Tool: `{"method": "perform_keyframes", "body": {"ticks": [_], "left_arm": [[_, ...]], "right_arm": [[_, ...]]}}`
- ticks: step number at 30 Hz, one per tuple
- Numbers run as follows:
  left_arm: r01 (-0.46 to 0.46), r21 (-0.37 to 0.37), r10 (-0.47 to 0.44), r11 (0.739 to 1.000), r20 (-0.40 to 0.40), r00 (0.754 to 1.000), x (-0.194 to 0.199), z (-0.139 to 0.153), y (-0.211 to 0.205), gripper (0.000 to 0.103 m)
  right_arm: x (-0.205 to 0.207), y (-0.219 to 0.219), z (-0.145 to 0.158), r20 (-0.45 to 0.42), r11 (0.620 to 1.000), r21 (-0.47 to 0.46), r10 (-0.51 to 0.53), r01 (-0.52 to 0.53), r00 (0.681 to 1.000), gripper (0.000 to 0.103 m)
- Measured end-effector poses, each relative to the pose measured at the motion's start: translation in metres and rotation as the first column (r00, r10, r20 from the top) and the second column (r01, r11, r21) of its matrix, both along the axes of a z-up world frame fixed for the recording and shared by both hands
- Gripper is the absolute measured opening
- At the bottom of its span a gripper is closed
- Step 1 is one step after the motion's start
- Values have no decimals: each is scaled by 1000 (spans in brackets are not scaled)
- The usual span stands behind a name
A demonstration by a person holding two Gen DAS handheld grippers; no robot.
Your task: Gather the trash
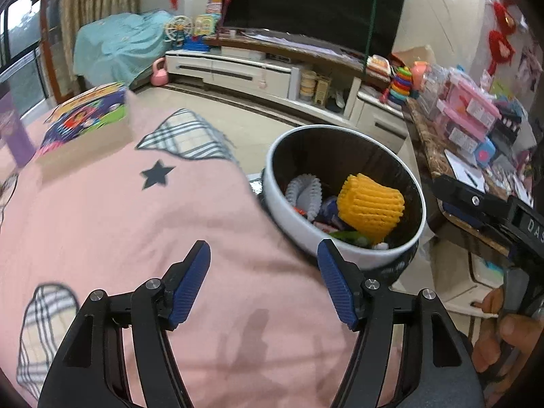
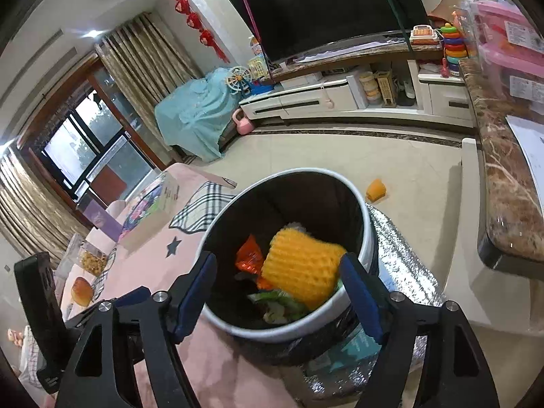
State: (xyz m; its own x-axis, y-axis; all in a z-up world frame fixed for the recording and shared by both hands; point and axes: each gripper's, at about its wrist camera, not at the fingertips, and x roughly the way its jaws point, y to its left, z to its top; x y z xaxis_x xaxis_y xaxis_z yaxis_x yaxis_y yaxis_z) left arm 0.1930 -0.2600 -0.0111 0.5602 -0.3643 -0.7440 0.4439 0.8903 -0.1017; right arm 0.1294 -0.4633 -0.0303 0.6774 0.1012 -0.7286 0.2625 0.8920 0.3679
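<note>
A round trash bin (image 1: 278, 204) with a white rim and black inside stands at the edge of the pink tablecloth (image 1: 119, 224). In it lie a yellow foam net (image 1: 372, 209), a white foam net (image 1: 304, 192) and green scraps (image 1: 350, 238). My left gripper (image 1: 264, 248) is open over the cloth, just left of the bin, with nothing between its blue pads. My right gripper (image 2: 278, 260) is open above the bin (image 2: 366, 234). The yellow foam net (image 2: 302, 268) sits below its fingers inside the bin, beside an orange wrapper (image 2: 250, 258).
A printed cardboard box (image 1: 88, 119) stands on the cloth at the far left. A bun (image 2: 81, 290) and a snack bag (image 2: 91, 261) lie further along the table. An orange cup (image 2: 375, 190) is on the floor, and a cluttered marble counter (image 2: 503, 187) runs along the right.
</note>
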Motion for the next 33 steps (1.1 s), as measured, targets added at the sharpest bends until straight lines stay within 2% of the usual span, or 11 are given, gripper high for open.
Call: {"method": "perform_keyframes", "body": {"ticks": [6,10,17,21,24,26,29,33], "left_arm": [[-58,-83,58,995,2,998,-31,1,40,70],[-79,-102,83,992,39,996,-57,1,60,76],[-111,-121,122,986,83,989,-97,-5,91,78],[-106,-129,123,986,136,983,-119,3,100,78],[-115,-143,143,983,204,968,-136,14,107,85],[-145,-146,179,979,258,949,-146,20,112,101],[-210,-137,244,968,332,911,-163,19,122,103],[-242,-128,271,962,316,909,-165,12,134,103]], "right_arm": [[-33,30,6,49,1000,-22,4,-3,999,89],[-56,50,9,79,999,-45,2,2,997,90],[-90,81,9,112,991,-133,-15,30,994,94],[-100,98,18,139,981,-193,0,27,990,95],[-110,111,35,189,963,-265,7,44,982,99],[-121,122,48,248,934,-346,3,86,969,103],[-129,133,54,287,906,-408,10,113,958,103],[-133,132,40,284,922,-371,1,109,959,103]]}}
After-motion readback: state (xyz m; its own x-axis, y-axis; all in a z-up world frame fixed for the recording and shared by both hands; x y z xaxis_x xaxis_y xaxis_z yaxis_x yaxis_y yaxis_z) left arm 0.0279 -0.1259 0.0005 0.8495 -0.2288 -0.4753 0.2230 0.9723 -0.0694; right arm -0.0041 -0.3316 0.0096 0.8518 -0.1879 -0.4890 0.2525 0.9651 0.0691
